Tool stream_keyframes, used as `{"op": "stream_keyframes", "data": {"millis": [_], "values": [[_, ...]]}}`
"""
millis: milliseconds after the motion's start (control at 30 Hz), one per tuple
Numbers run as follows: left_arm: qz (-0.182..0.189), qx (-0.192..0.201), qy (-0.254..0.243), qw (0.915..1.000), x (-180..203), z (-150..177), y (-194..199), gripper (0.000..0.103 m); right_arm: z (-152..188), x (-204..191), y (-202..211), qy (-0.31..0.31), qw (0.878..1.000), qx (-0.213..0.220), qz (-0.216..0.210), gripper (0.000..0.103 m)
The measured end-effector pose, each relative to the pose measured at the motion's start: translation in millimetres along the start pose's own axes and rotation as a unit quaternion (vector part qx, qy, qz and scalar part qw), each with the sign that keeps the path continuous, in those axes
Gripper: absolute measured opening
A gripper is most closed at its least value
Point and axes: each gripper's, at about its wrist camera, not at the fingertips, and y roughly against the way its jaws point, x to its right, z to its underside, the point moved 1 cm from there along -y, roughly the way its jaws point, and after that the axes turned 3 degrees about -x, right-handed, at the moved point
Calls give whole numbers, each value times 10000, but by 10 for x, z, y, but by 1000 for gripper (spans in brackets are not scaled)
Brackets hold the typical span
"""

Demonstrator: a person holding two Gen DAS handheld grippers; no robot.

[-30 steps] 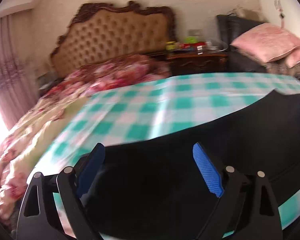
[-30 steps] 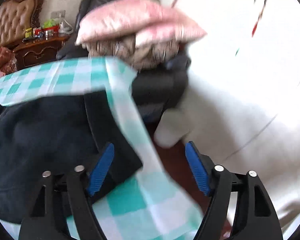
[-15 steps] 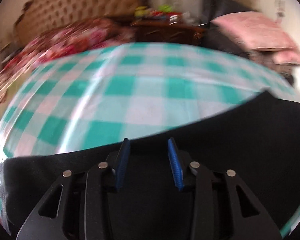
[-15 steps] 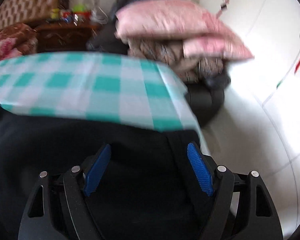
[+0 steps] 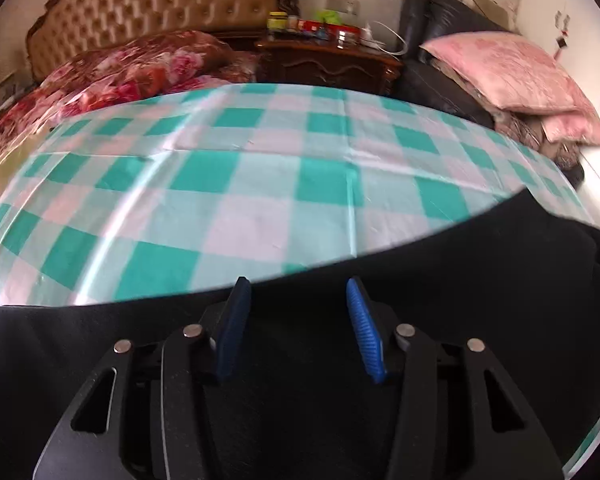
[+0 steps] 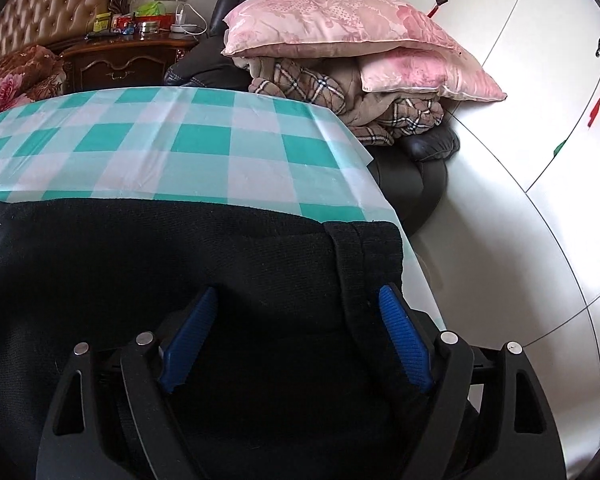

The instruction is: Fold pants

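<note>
Black pants (image 5: 460, 280) lie flat across the near side of a table under a green-and-white checked cloth (image 5: 260, 168). My left gripper (image 5: 297, 282) hangs low over the pants' far edge. Its jaws stand half apart, and the blue pads (image 5: 236, 320) press on nothing. In the right wrist view the pants (image 6: 140, 248) end in a ribbed band (image 6: 364, 248) at the table's right corner. My right gripper (image 6: 297, 290) straddles the cloth just left of that band. Its jaws are opening wide, with black fabric below and between them, not pinched.
Behind the table are a bed with a floral quilt (image 5: 132, 64) and a dark wooden nightstand (image 5: 328, 60). Pink pillows (image 6: 340, 24) are piled on a black chair (image 6: 420, 176) off the table's right edge. White wardrobe doors (image 6: 540, 100) fill the right side.
Both grippers came down and forward onto the pants. The left jaws narrowed from wide to half apart. The right gripper swung from the table's corner to over the banded end, its jaws a little wider.
</note>
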Motion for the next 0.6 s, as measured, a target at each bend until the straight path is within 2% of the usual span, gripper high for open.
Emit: {"op": "stream_keyframes", "data": {"millis": [67,200,267,300,367,400,433,467,500,567,600], "values": [[-379,24,202,9991,-173,-44,3,52,3,-4,1,3,10000,0,3,78],[-740,-93,762,9943,-744,37,40,52,3,-1,0,0,10000,-3,2,79],[-994,-51,1069,9893,-1101,145,153,52,0,4,8,-14,10000,9,7,79],[-1119,-29,1198,9865,-1263,199,228,56,3,10,37,-49,9999,66,66,79],[-1476,10,1531,9771,-1686,359,377,60,8,-18,169,-45,9988,272,393,79],[-1442,44,1645,9758,-1827,414,440,55,-1,-106,340,80,9973,487,553,79],[-1216,138,1737,9772,-1989,475,529,49,-11,-173,458,158,9966,634,508,79],[-1099,183,1684,9794,-2084,513,613,40,-34,-336,704,306,9951,910,251,79],[-1134,186,1591,9806,-2113,532,671,34,-49,-471,873,415,9936,1055,-3,80],[-1141,286,1429,9827,-2149,585,789,32,-60,-857,1247,786,9856,1282,-772,80],[-1147,337,1377,9832,-2133,607,835,34,-39,-1171,1472,1105,9756,1343,-1341,80]]}}
